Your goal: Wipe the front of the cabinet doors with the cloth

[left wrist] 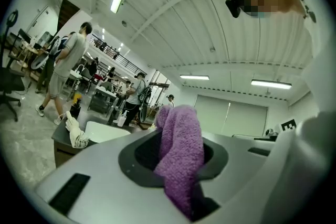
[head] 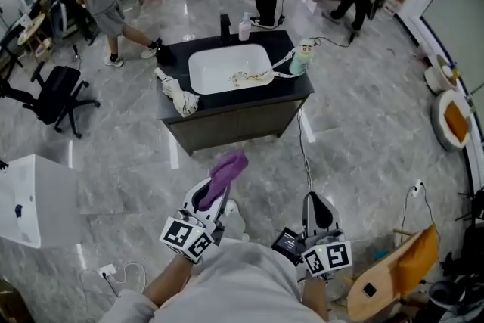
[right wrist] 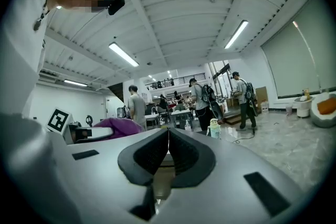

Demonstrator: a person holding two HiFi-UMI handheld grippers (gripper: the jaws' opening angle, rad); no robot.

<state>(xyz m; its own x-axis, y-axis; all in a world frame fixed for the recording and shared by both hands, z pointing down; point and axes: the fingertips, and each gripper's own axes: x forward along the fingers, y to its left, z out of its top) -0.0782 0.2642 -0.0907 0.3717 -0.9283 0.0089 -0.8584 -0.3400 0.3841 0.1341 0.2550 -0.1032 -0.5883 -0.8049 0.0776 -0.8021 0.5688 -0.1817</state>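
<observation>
L claw (head: 212, 191) gripped fuzzy purple cloth (head: 226, 170), held short of dark cabinet doors (head: 236, 123) w/ wiping unstarted; R claw (head: 318, 213) pinched closed, empty.

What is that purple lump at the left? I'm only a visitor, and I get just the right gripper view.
Observer: It is a purple cloth. The left gripper view shows it pinched in the left tongs and draped over them.
Operator: Where are the cabinet doors it should wipe?
Observer: In the head view, the dark cabinet stands ahead across bare floor, and the cloth is not touching it yet.
Operator: What is on top of it?
Observer: A white sink is set in the top, and a crumpled white rag lies at the front left corner.
</observation>
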